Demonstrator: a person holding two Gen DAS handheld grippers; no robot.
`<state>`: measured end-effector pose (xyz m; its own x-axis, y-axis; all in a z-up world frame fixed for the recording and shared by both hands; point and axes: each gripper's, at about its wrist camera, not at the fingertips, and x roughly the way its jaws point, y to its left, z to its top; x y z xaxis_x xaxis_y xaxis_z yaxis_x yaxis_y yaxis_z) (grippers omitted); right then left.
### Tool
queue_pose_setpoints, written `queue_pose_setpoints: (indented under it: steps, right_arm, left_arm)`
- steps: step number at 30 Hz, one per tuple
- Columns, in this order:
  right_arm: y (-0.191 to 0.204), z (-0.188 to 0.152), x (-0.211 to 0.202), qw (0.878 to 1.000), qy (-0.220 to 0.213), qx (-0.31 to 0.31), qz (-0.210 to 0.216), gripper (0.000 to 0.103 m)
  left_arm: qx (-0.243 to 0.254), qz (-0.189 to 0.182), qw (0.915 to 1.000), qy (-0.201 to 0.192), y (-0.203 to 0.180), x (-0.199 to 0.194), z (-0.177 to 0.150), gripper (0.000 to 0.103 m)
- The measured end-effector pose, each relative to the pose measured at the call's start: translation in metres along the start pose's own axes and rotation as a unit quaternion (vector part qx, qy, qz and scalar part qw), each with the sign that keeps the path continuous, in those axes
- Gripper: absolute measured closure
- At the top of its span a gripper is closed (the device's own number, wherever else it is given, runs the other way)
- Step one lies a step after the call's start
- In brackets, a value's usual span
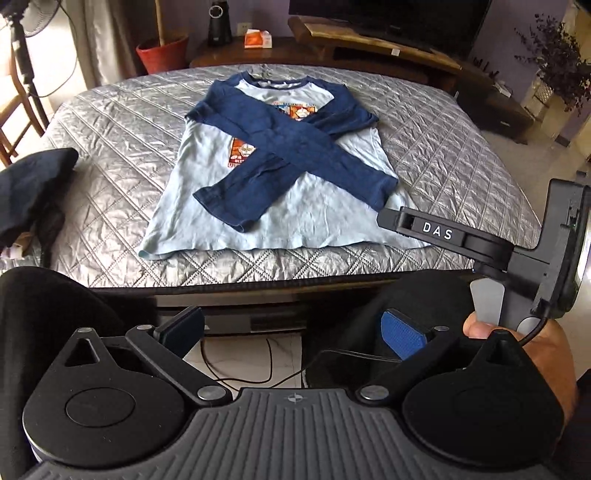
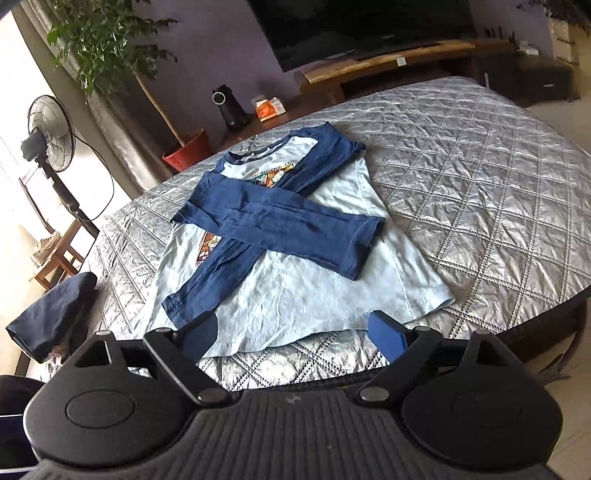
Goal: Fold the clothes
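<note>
A long-sleeved shirt (image 1: 295,214) lies flat on the quilted grey bed (image 1: 110,122), its neck at the far end. The body is light blue, and the two navy sleeves (image 1: 295,155) are crossed over the chest. My left gripper (image 1: 293,332) stands open and empty, held back from the bed's near edge over the floor. My right gripper (image 2: 295,334) is open just above the shirt's (image 2: 295,288) hem, with nothing between its pads. One of its fingers (image 1: 436,230) shows at the hem's right corner in the left wrist view, with a hand (image 1: 517,339) holding the gripper.
A dark navy garment (image 1: 33,184) lies bunched at the bed's left edge. Behind the bed are a red plant pot (image 2: 188,151), a standing fan (image 2: 51,133), a black device (image 1: 219,22), a tissue box (image 1: 258,38) and a wooden TV bench (image 1: 369,44). Cables (image 1: 240,369) run across the floor.
</note>
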<state>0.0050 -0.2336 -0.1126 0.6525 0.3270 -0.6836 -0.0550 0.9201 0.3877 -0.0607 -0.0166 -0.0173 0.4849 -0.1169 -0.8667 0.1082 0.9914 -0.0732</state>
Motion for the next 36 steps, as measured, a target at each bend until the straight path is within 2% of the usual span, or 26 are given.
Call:
queue_pose_setpoints:
  steps: [14, 36]
  right_arm:
    - [0.004, -0.001, 0.002, 1.000, 0.003, -0.013, -0.005, 0.012]
    - [0.011, -0.003, 0.006, 1.000, 0.008, -0.023, -0.001, 0.011]
  left_arm:
    - [0.003, 0.015, 0.9998, -0.011, 0.002, -0.006, -0.002, 0.000]
    - [0.002, 0.025, 0.9997, -0.006, 0.002, -0.002, -0.002, 0.000]
